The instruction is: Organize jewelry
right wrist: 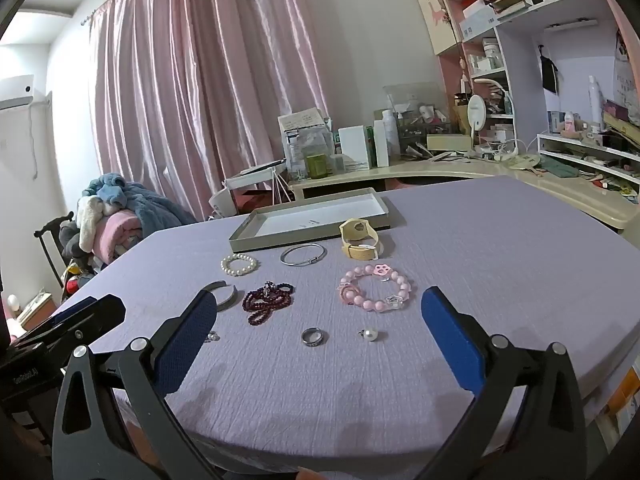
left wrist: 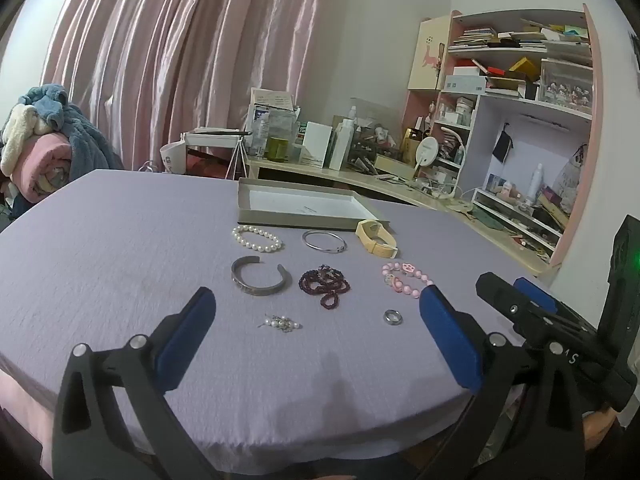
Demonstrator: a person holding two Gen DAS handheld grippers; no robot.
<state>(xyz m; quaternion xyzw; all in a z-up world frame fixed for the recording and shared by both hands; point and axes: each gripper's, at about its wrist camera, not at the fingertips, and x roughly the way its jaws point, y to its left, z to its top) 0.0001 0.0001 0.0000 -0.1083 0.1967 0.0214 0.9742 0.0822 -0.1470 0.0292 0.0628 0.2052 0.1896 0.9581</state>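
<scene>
With both grippers, left (left wrist: 316,316) and right (right wrist: 316,316), released and empty, sorting has not begun; next, grasp the silver ring (right wrist: 314,336) for the shallow grey cardboard tray (right wrist: 240,242).

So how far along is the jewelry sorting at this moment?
Nothing looks done: the tray holds no jewelry. Nothing is in hand; the left gripper and right gripper are both open and hold nothing. Left: the pearl bracelet, bangle, cuff, ring and the rest.

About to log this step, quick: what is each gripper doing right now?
Left gripper: jaws wide open, holding nothing.
Right gripper: jaws wide open, holding nothing.
</scene>
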